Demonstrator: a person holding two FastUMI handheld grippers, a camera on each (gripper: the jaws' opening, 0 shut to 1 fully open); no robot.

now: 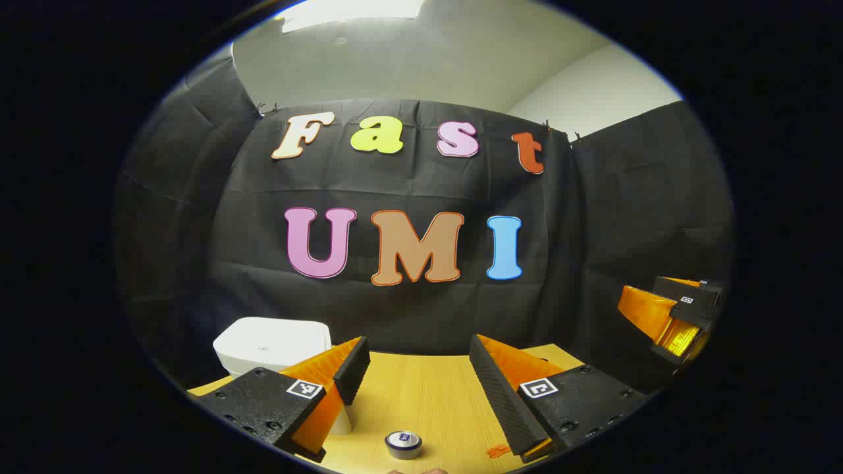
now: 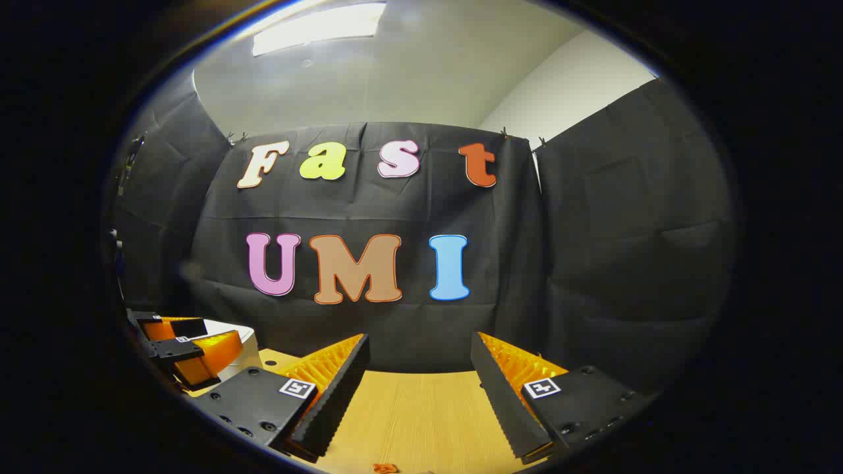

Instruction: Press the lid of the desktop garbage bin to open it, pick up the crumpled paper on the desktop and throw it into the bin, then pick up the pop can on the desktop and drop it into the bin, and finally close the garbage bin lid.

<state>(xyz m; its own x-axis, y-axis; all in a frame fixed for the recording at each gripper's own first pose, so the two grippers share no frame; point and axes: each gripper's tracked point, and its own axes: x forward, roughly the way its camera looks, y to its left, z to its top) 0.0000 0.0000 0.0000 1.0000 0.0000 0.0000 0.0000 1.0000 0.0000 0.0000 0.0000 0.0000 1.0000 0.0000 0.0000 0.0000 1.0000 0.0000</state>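
Apparently nothing is done yet: the white bin (image 1: 271, 347) near the desktop's (image 1: 421, 395) far left edge has its lid down, and the pop can (image 1: 403, 444) stands upright at the near edge. The left gripper (image 1: 416, 378) and the right gripper (image 2: 419, 388) both hold their fingers apart, empty; I cannot make out crumpled paper.

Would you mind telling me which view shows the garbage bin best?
The left gripper view: the white garbage bin shows its closed lid and front behind the left gripper. In the right gripper view, that gripper hides most of it.
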